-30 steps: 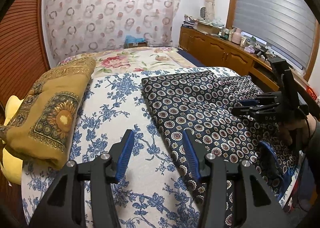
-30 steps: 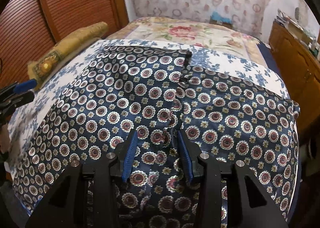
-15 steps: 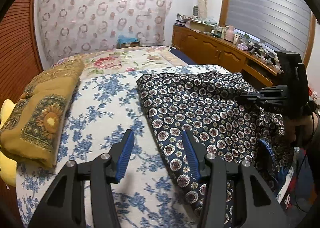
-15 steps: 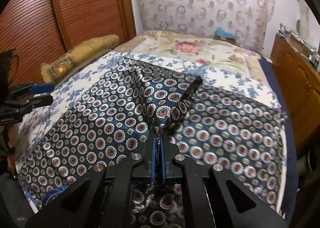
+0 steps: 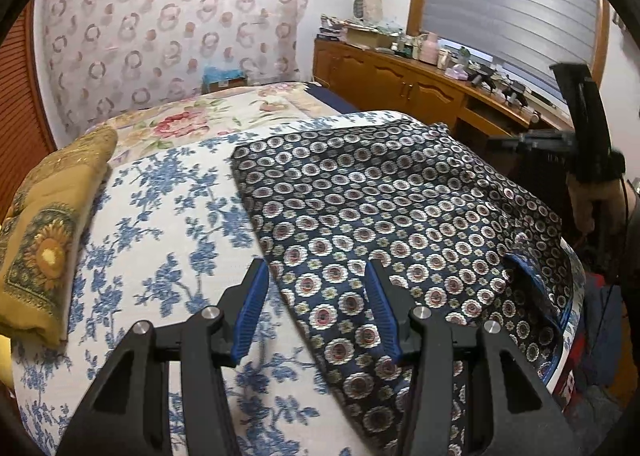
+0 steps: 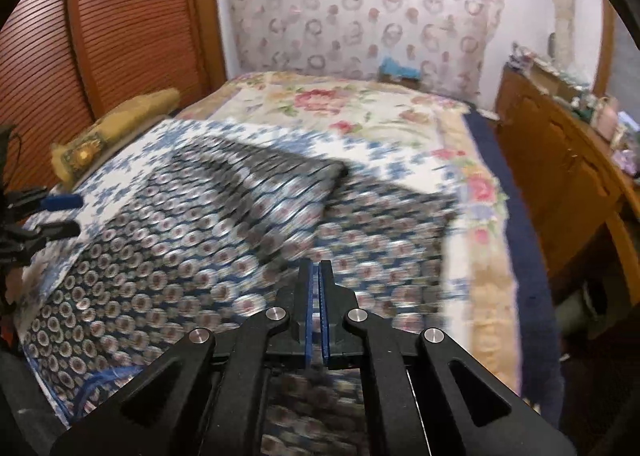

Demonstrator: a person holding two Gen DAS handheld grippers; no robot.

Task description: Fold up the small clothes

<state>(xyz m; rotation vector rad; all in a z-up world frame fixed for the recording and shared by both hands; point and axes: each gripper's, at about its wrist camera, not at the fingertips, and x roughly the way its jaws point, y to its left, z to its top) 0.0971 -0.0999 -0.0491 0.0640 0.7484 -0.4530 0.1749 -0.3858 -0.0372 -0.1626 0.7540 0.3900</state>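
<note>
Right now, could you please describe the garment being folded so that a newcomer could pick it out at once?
Start at the bed with the white sheet printed in blue flowers. On its right half lies the dark navy garment, covered in small round medallions; the right tongs are shut on it. The only other cloth nearby, the folded mustard sunflower piece, sits along the left edge.
</note>
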